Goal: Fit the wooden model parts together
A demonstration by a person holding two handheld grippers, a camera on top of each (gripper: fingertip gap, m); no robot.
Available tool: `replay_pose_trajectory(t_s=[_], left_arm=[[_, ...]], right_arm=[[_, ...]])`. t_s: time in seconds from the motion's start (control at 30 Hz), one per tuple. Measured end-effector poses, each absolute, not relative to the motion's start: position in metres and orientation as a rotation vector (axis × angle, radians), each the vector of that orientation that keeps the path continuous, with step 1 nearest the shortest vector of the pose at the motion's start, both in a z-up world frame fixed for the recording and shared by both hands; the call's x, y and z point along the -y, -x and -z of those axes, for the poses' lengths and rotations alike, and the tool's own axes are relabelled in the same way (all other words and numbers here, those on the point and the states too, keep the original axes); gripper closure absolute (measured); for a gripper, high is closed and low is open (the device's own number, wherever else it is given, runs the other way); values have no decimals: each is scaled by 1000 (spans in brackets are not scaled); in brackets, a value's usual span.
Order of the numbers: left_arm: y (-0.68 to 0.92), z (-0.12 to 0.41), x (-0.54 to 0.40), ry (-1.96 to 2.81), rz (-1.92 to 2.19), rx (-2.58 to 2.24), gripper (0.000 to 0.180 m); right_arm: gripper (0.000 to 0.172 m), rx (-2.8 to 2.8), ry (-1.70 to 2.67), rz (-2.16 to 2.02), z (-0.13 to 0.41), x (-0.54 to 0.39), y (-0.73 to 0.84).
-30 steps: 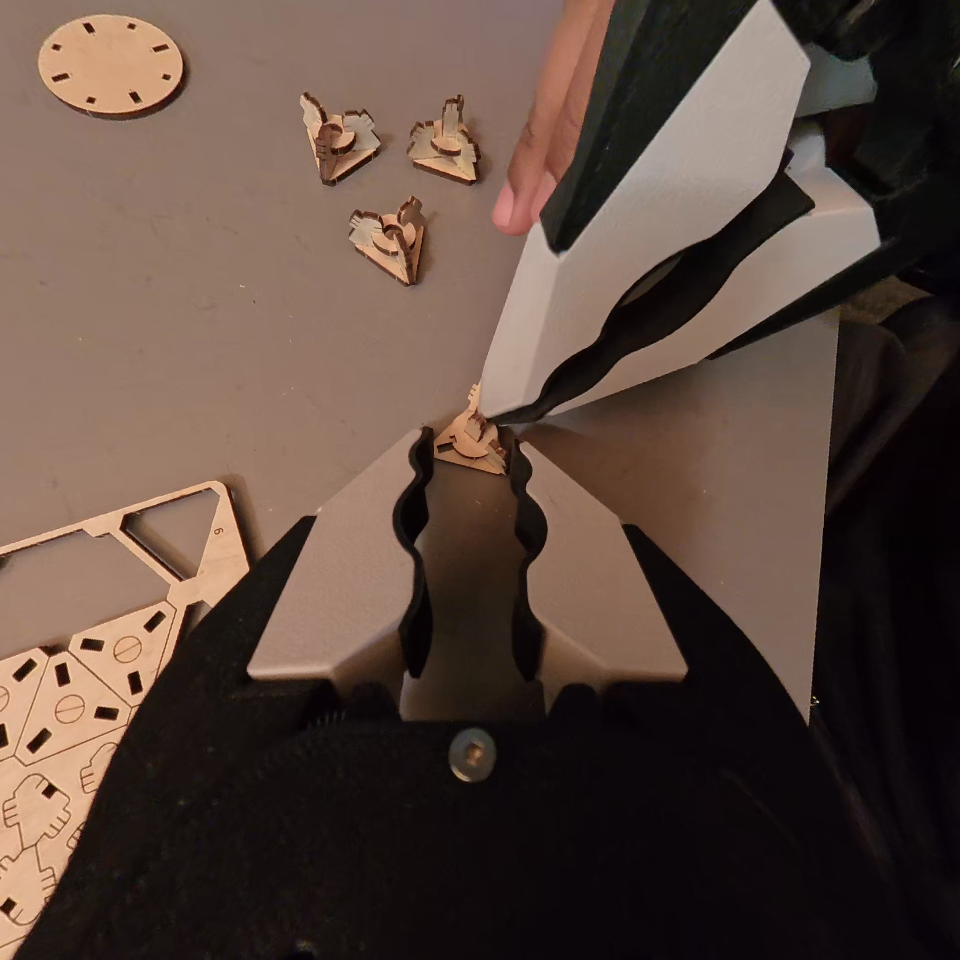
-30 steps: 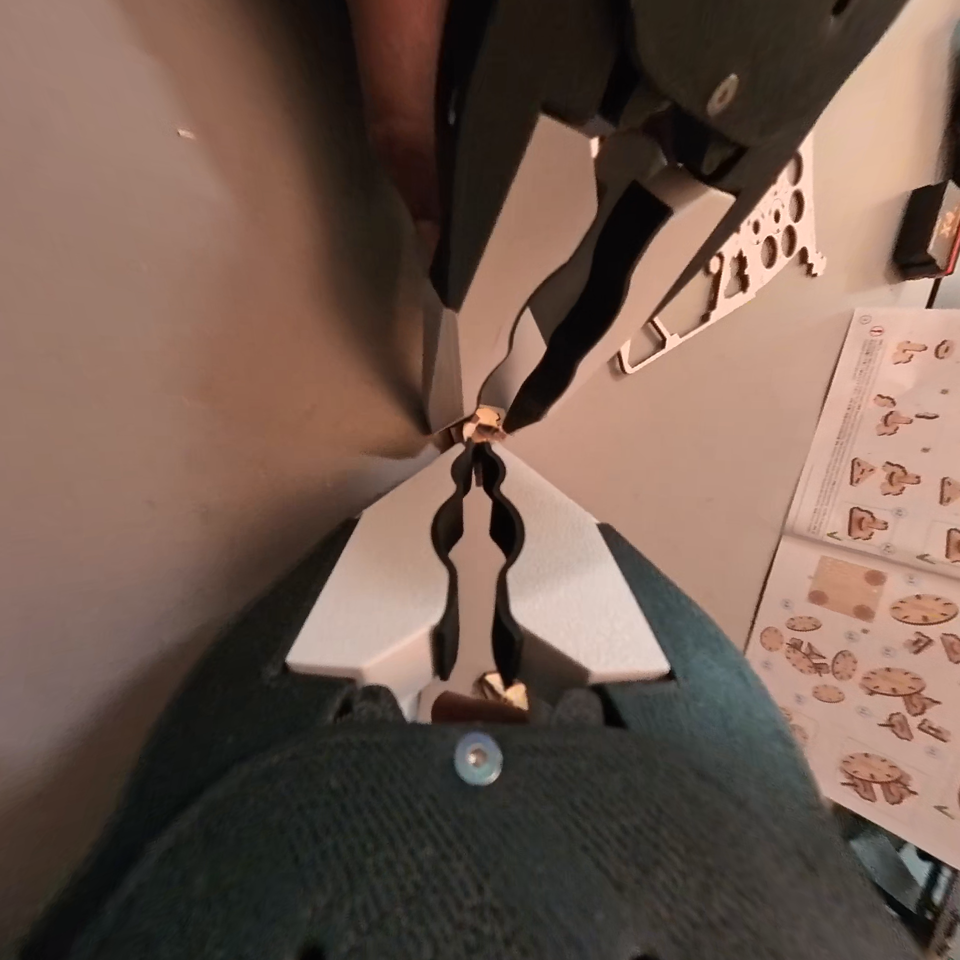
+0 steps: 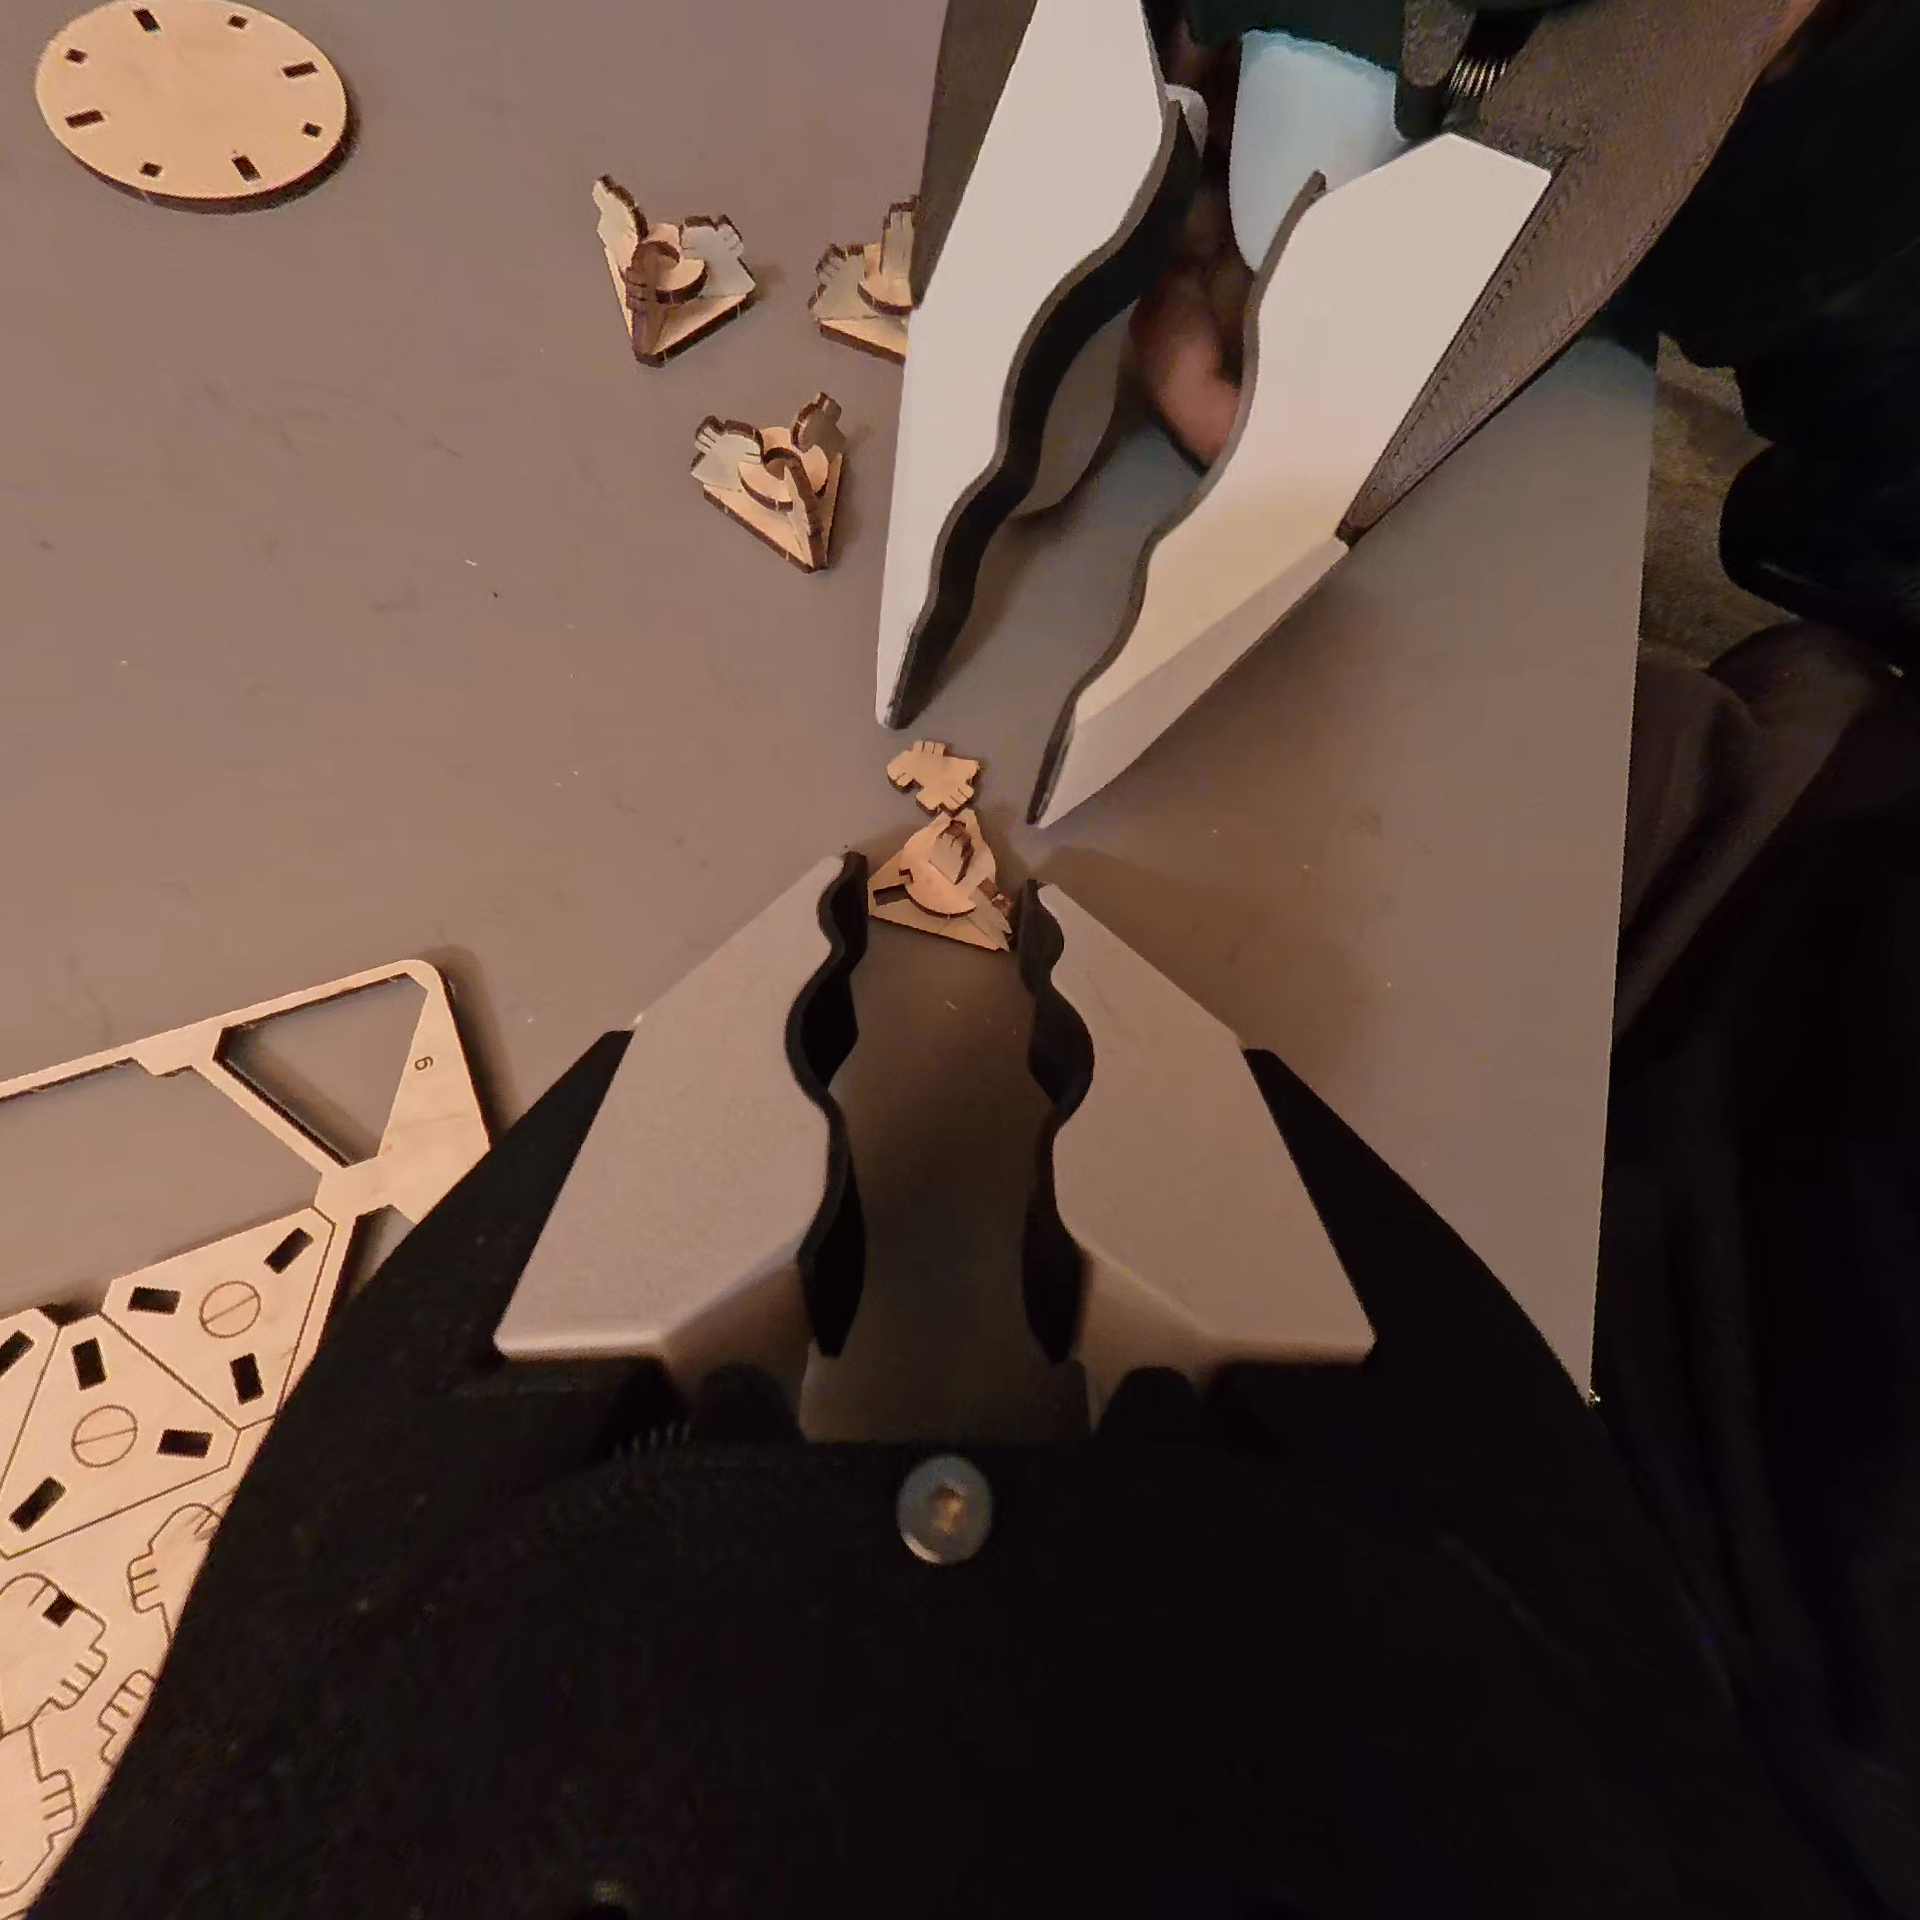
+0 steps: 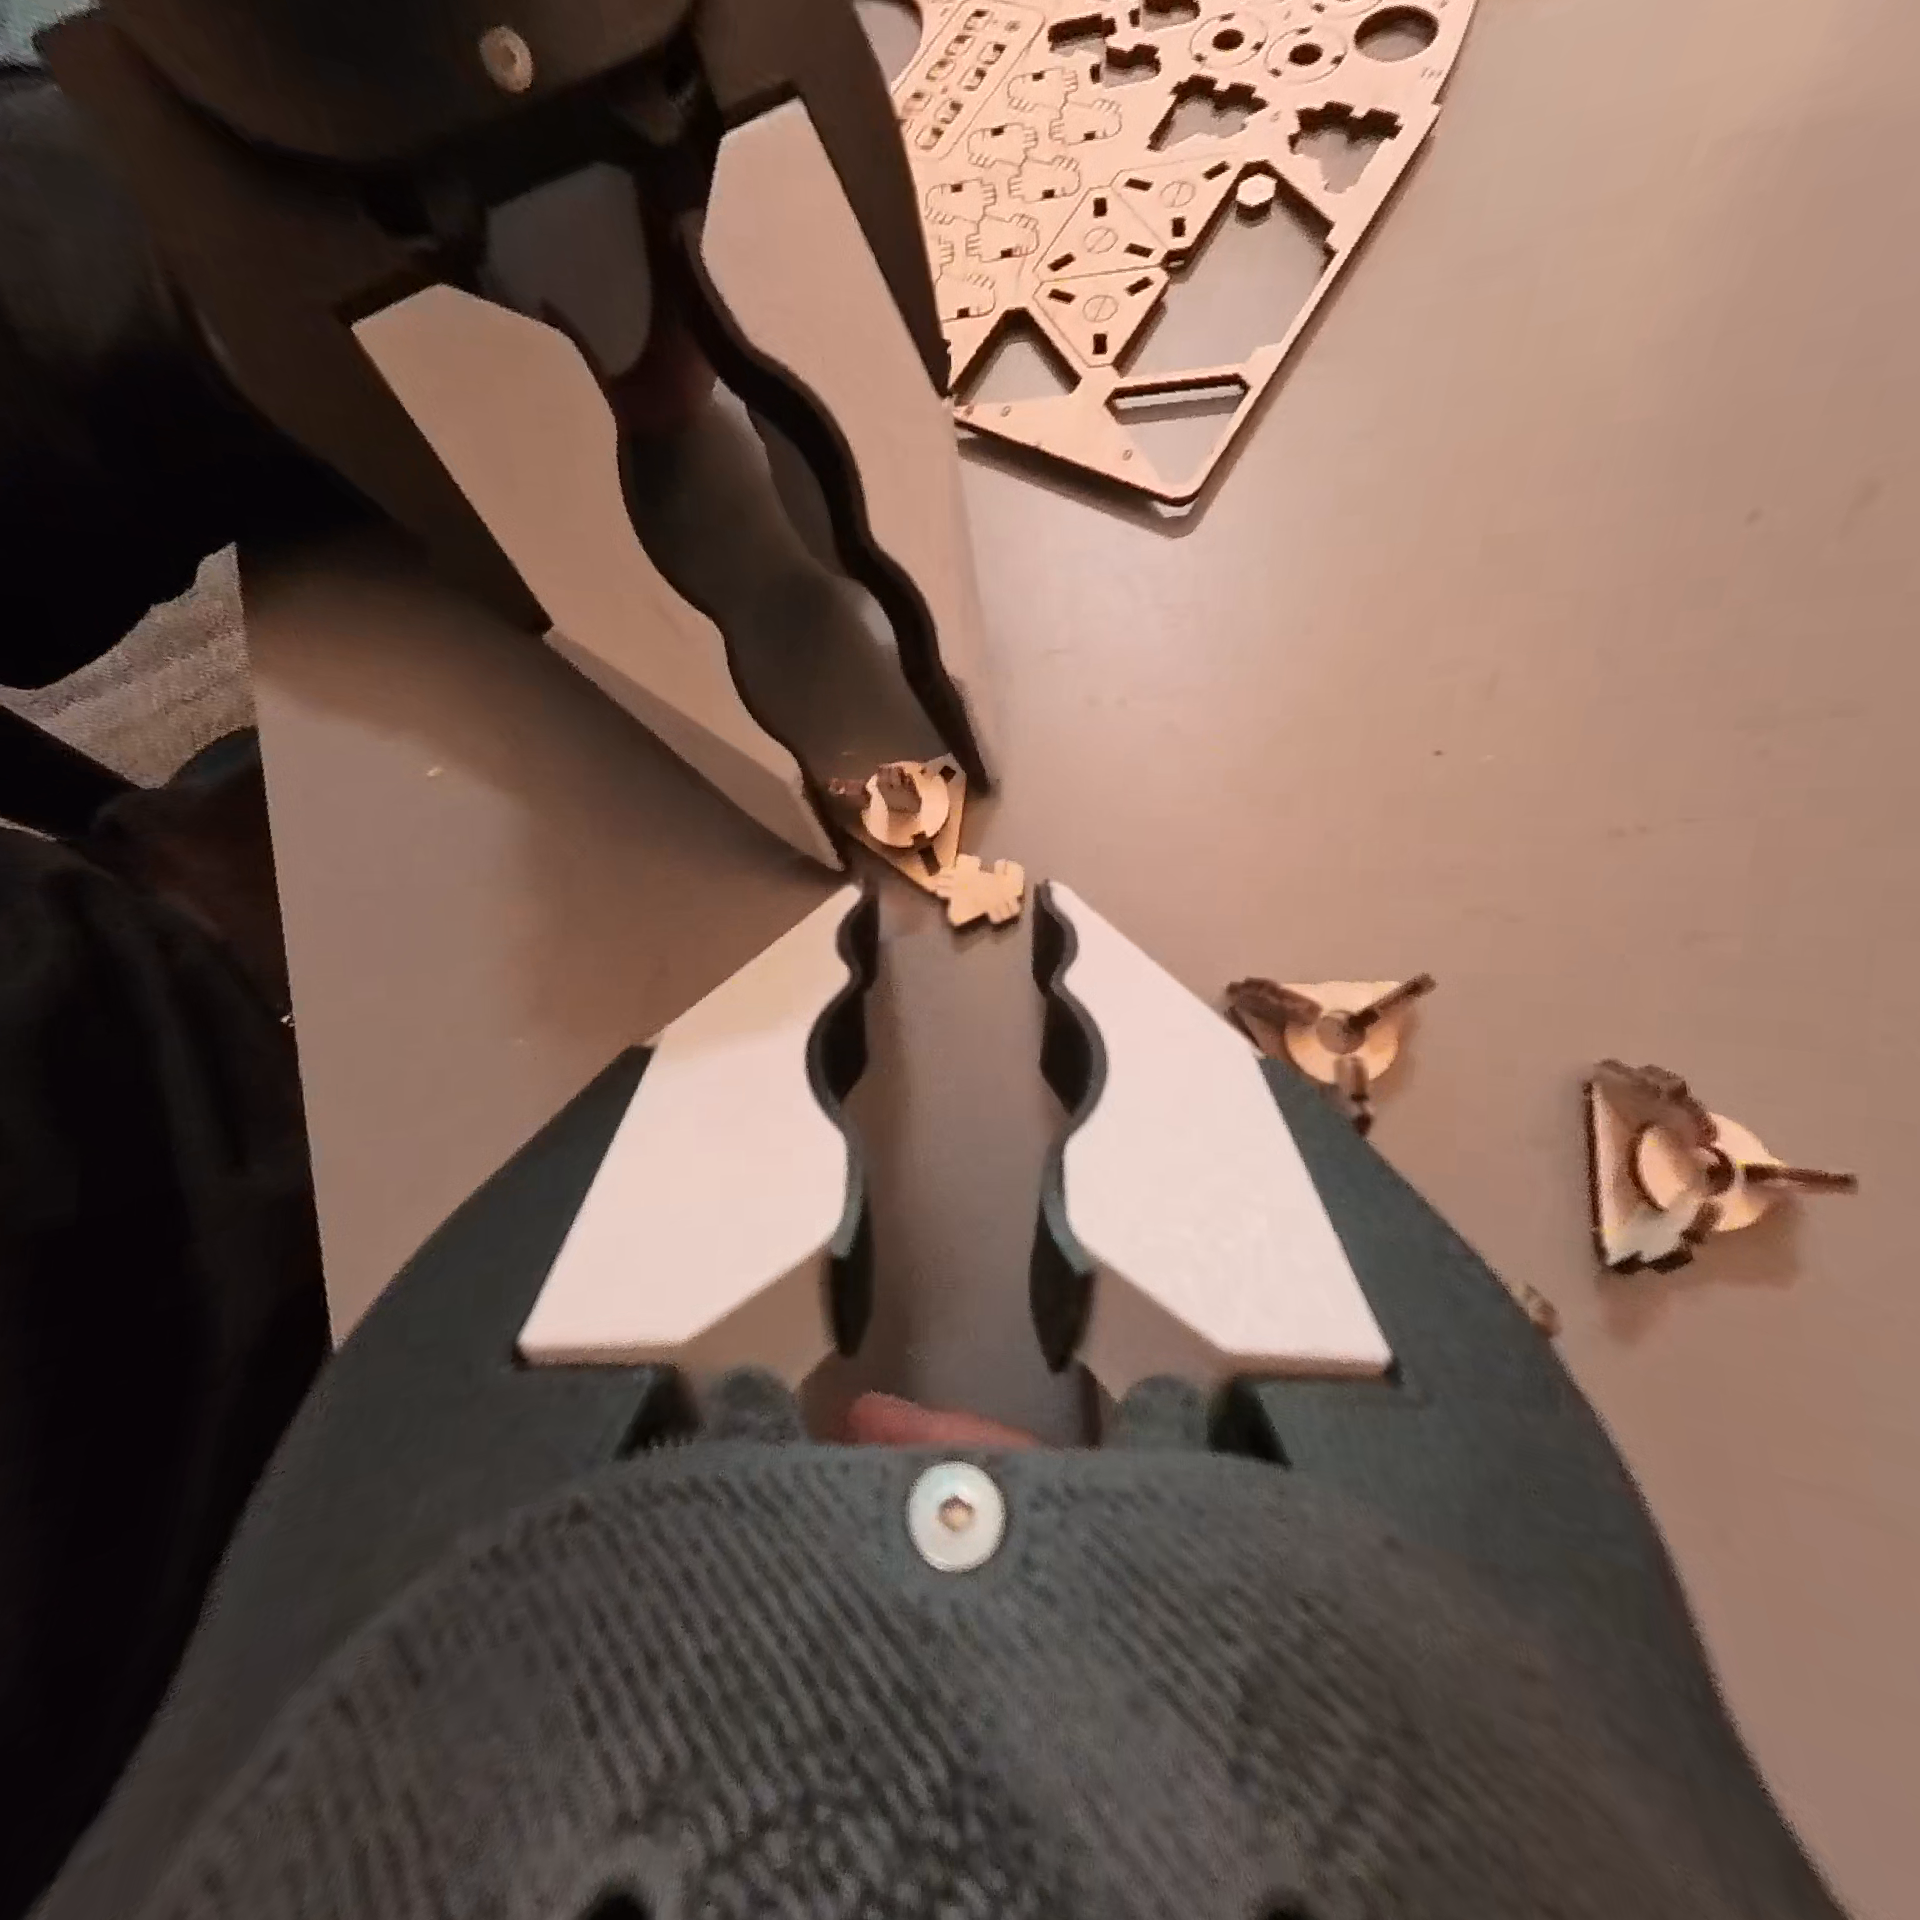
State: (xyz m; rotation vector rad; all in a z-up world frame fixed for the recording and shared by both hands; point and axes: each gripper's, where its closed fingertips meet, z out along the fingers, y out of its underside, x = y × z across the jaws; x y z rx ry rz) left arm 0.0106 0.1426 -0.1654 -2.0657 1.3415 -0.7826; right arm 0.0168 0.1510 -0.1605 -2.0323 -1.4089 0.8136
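Observation:
My left gripper [image 3: 940, 899] is shut on a small triangular wooden assembly [image 3: 940, 883] that rests on the grey table [image 3: 416, 644]; its pads touch the triangle's two corners. The right wrist view shows the same grip [image 4: 899, 810]. My right gripper [image 4: 951, 902] is open and empty, tips just off the table. A small flat wooden piece with notched ends [image 4: 982, 888] lies loose on the table just ahead of its tips, touching the triangle's corner. In the left wrist view this piece [image 3: 933, 774] lies between the triangle and the right gripper [image 3: 971, 764].
Three more triangular assemblies [image 3: 670, 275] [image 3: 868, 291] [image 3: 774, 478] and a slotted round disc [image 3: 192, 104] lie at the far left. A laser-cut plywood sheet [image 3: 208, 1247] lies at the near left. The table edge [image 3: 1631, 727] runs along the right. A hand [image 3: 1195, 384] shows behind the right gripper. My left and right fingertips are right by each other.
My right gripper was shut on the small flat piece at the triangle's top; it has opened and drawn back, and the piece now lies on the table. The left grip is unchanged.

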Motion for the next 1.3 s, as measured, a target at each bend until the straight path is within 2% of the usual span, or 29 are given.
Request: replay_pose_trajectory(t_s=[0.17, 0.3, 0.33, 0.47, 0.7, 0.83, 0.93, 0.97, 1.0, 1.17, 1.3], left_arm=[[-11, 165, -142, 2068, 794, -1341, 153], [-11, 165, -141, 2066, 812, -1346, 153], [-11, 165, -141, 2067, 818, -1345, 153], [-11, 163, -140, 2070, 866, -1336, 152], [-12, 111, -145, 1856, 1246, -1077, 139], [-11, 84, -136, 1732, 1590, -965, 154], [-9, 71, -130, 1665, 1791, -908, 160], [-8, 69, -129, 1645, 1826, -903, 174], [-7, 68, -129, 1640, 1842, -897, 180], [-6, 71, -130, 1657, 1867, -883, 178], [-7, 73, -131, 1679, 1908, -858, 161]], right_arm=[[143, 1411, 2022, -761, 163, -152, -20], [149, 1404, 2015, -760, 163, -154, -16], [156, 1405, 2018, -758, 164, -154, -16], [157, 1411, 1989, -770, 160, -153, -15], [157, 1179, 1494, -614, 96, -167, -19], [157, 1184, 1300, -479, 77, -155, -13], [157, 1233, 1249, -435, 81, -147, -6], [157, 1249, 1245, -409, 84, -146, -4], [157, 1256, 1230, -384, 85, -146, -3], [157, 1253, 1160, -421, 78, -134, 2], [157, 1232, 1159, -392, 76, -138, -1]])
